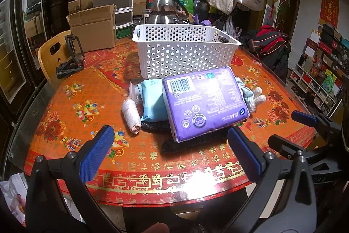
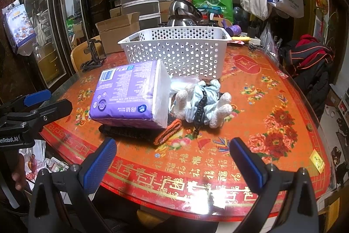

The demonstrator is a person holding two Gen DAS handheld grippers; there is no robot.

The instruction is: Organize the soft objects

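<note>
**Soft stuff piled in front of the basket, both grippers hanging back with nothing in them**

Going left to right in the left wrist view: over at the left edge there's a cardboard box (image 1: 92,28) and a black folding stand (image 1: 70,56) on the tabletop (image 1: 54,123). The left gripper (image 1: 169,154) sits at the bottom of the frame, spread wide and empty.

Centre of the frame is the pile. Leftmost is a small rolled white cloth (image 1: 132,116), then a light blue soft pack (image 1: 151,102) touching it, then the big purple tissue pack (image 1: 205,102) lying tilted on top of some black knit fabric (image 1: 187,142). Its long axis runs from lower left to upper right, away from the gripper, and its near short end is just ahead and between the fingers. I'd say the left side is the closer one for this pack. Behind the pile, dead centre, is the white perforated basket (image 1: 185,49), touching or nearly touching the pack's far end.

Right wrist view: the right gripper (image 2: 173,159) is also released and carries nothing. Straight ahead of it is a white fuzzy toy (image 2: 214,109) tangled with pale blue cloth (image 2: 196,99), plus an orange knit piece (image 2: 169,131) poking out under the pack.

Readable text: a barcode and "SX" on the pack, Chinese I can't make out at this size, repeated 福 characters along the tabletop rim, and "enRobot.AI" at the left edge of the right view.
</note>
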